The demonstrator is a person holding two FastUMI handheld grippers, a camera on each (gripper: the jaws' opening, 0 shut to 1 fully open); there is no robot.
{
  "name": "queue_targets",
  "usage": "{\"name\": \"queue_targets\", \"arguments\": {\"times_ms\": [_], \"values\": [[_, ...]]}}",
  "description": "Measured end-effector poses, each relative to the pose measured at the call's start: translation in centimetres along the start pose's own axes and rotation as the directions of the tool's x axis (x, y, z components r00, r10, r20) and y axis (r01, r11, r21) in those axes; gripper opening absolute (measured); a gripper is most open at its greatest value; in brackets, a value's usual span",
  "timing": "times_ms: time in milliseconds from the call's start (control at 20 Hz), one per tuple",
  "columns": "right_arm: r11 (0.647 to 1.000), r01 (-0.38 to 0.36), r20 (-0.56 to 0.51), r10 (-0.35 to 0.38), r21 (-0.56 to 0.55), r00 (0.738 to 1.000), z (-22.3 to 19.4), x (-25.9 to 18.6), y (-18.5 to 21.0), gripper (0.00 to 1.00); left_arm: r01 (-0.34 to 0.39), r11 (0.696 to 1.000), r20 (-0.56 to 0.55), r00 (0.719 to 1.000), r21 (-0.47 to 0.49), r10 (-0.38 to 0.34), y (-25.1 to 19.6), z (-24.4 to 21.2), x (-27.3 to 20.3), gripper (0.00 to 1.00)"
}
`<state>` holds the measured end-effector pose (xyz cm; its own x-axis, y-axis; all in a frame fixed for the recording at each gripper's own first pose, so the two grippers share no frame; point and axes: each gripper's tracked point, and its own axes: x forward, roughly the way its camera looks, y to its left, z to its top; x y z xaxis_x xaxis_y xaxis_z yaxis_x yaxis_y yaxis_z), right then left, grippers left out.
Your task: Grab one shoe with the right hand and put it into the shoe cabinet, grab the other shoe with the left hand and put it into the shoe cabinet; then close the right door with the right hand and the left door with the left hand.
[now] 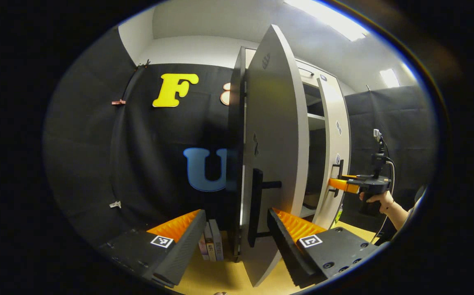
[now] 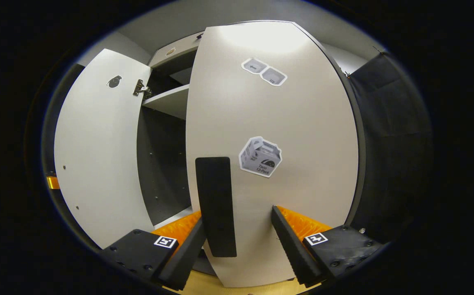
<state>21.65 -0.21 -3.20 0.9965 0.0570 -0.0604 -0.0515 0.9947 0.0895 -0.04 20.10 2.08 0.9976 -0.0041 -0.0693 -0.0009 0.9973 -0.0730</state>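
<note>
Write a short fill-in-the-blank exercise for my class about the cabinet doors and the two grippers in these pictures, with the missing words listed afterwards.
1. Both doors of the shoe cabinet stand ____.
2. In the left gripper view, the left door's handle stands between the fingers of the left gripper, whose jaws are ____.
3. In the right gripper view, the right door's handle is coloured ____.
4. On the floor beside the left door, some ____ stand upright.

Missing words: open; open; black; books

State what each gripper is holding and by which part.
Nothing is clamped. The left gripper stands open around the left door's handle; the right gripper stands open around the right door's handle.
</note>
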Motion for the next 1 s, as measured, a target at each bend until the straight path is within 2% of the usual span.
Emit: {"name": "queue_targets", "arguments": {"times_ms": [100, 250, 450, 550, 700, 850, 900, 1000], "values": [[1.000, -0.002, 0.005, 0.002, 0.013, 1.000, 0.3, -0.5, 0.4, 0.97, 0.040, 0.999, -0.006, 0.999, -0.008, -0.040, -0.2, 0.0, 0.8, 0.94], [1.000, -0.011, 0.036, 0.010, 0.026, 0.999, 1.6, -2.5, 0.9, 0.98, 0.058, 0.998, -0.001, 0.998, 0.000, -0.058, 0.2, 0.3, 1.8, 0.94], [1.000, 0.009, 0.049, -0.010, 0.017, 0.999, 2.6, -5.7, -0.2, 0.98, 0.121, 0.993, 0.000, 0.993, 0.004, -0.121, -2.6, 0.2, 2.3, 0.94], [0.999, 0.030, 0.053, -0.032, 0.023, 0.998, 2.9, -7.0, -1.1, 0.98, 0.174, 0.985, 0.000, 0.985, -0.018, -0.174, -4.8, 0.0, 2.9, 0.94], [0.997, 0.074, 0.050, -0.075, 0.025, 0.996, 3.0, -8.9, -3.4, 0.98, 0.170, 0.985, 0.006, 0.985, 0.014, -0.170, -6.0, 0.4, 4.9, 0.94], [0.992, 0.118, 0.043, -0.120, 0.031, 0.992, 3.0, -10.7, -6.2, 0.98, 0.199, 0.980, 0.011, 0.980, -0.009, -0.199, -8.0, 0.1, 6.4, 0.91], [0.991, 0.130, 0.043, -0.131, 0.035, 0.990, 3.1, -11.2, -6.9, 0.98, 0.209, 0.978, 0.014, 0.978, -0.014, -0.209, -8.7, 0.1, 6.9, 0.94], [0.989, 0.145, 0.046, -0.147, 0.042, 0.988, 3.3, -11.8, -8.2, 0.98, 0.215, 0.977, 0.019, 0.976, -0.009, -0.215, -10.1, 0.1, 8.0, 0.94]]}}
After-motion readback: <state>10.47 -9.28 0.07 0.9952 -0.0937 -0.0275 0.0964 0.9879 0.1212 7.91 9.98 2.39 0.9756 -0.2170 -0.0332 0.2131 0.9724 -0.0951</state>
